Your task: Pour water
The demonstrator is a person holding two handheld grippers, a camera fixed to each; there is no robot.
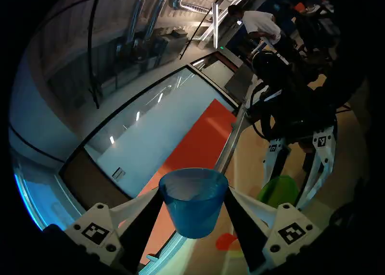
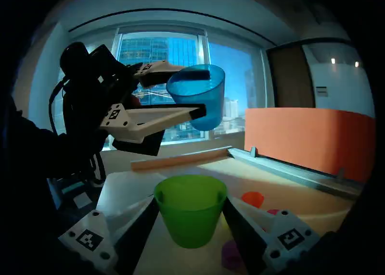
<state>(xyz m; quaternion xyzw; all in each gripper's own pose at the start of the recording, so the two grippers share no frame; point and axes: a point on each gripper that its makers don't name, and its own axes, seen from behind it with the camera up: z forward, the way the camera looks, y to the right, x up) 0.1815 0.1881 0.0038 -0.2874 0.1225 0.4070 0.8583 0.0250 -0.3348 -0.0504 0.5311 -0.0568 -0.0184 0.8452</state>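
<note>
Blue cup is the one to worry about. In the right gripper view it hangs high at the left, pinched between the two fingers of the left gripper, which press on its sides. It sits well above the green cup and seems to lie beyond it rather than right over its mouth, so a tip from there would likely send water past the rim or splash it out on landing. The smooth, tapered wall is another risk: as the wrist rolls, the cup could slide in the pinch.

At the centre of that view the right gripper holds the green cup, with a finger pressing on each side. Any drift of that hand would move the target out from under the stream. To the right, spilled water would run over the table toward the small coloured pieces and the orange partition.

Contents — the blue cup leans only slightly, mouth up, and through its translucent wall I cannot tell whether water is inside. The green cup looks empty, though clear water would be hard to spot.
</note>
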